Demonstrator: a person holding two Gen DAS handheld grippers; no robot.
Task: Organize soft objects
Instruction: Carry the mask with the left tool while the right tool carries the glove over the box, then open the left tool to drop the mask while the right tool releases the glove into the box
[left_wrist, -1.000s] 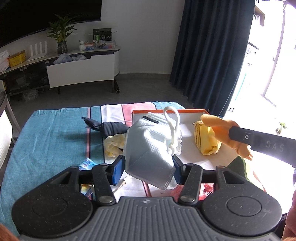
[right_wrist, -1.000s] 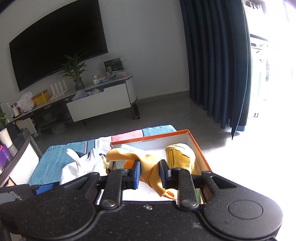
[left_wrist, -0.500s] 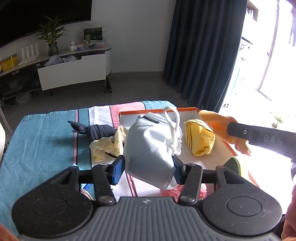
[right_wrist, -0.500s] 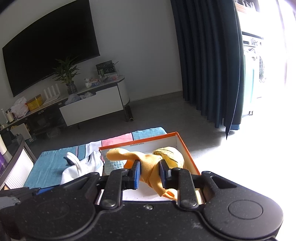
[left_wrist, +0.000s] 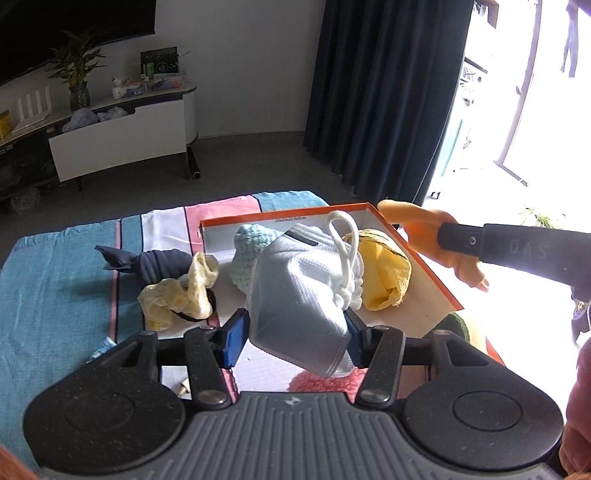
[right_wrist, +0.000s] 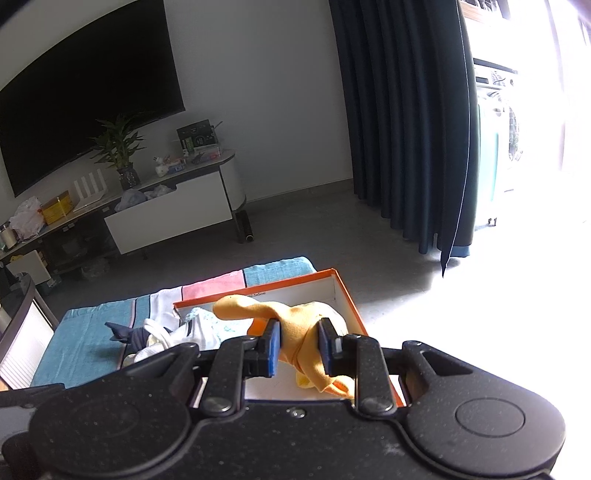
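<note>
Striped blue, white and pink cloth (left_wrist: 55, 288) covers the surface; an orange-rimmed box (left_wrist: 424, 273) sits on it; the left gripper (left_wrist: 295, 332) pinches a white face mask (left_wrist: 295, 295) above the box; the right gripper (right_wrist: 298, 347) clamps an orange soft toy (right_wrist: 295, 332) over its right side; a yellow cloth (left_wrist: 388, 273) lies inside.

left gripper (left_wrist: 295, 338): blue pads clamped on a white face mask (left_wrist: 295, 295), ear loop standing up at 12 o'clock. orange-rimmed box (left_wrist: 436, 280) behind, holding a pale blue knit piece (left_wrist: 245, 251) and a yellow cloth (left_wrist: 384, 273). at 10 o'clock, on a striped cloth (left_wrist: 62, 273): cream glove (left_wrist: 177, 299), navy bundle (left_wrist: 147, 260). at 2 o'clock, orange plush (left_wrist: 417, 221) in the right gripper's dark finger (left_wrist: 517, 251).
</note>
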